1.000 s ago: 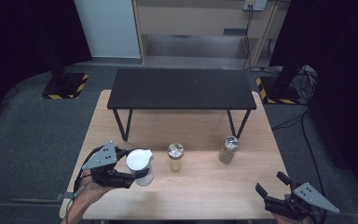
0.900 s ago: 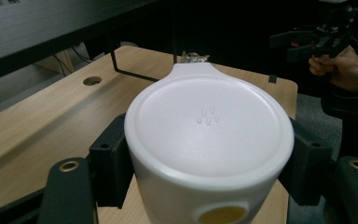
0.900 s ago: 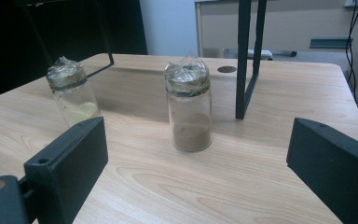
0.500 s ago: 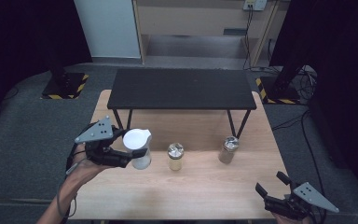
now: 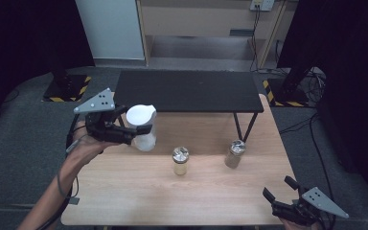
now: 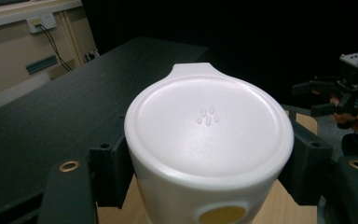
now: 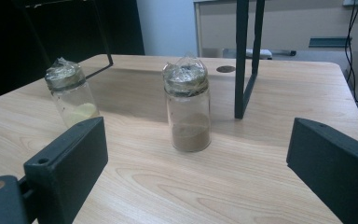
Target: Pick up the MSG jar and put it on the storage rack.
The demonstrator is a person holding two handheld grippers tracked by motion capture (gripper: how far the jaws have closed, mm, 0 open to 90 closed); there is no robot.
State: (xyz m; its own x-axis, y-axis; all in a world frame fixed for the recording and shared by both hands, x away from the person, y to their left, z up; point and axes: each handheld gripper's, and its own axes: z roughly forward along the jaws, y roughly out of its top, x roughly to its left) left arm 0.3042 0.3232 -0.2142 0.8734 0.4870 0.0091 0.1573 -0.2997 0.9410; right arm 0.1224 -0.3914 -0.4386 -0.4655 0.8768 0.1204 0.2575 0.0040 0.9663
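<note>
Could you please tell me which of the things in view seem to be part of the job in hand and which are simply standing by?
In use:
- white container, clamped in the left gripper, lifted off the wooden table
- likely the black shelf beyond it

Standing by:
- jar of yellow contents
- jar of brown powder
- right gripper, open, empty

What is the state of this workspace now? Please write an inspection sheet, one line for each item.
Surface: light wooden table; low black shelf stands on its far part.
Job's things: white plastic lidded container, held above the table; glass jar with yellowish contents and glass jar with brown powder stand apart, both foil-capped.
Clutter: nothing seen.
Grippers: left tongs shut on the container; right tongs open, empty, near the front right corner.
Cables: several at the wall socket.
Surroundings: grey floor, dark curtains.
</note>
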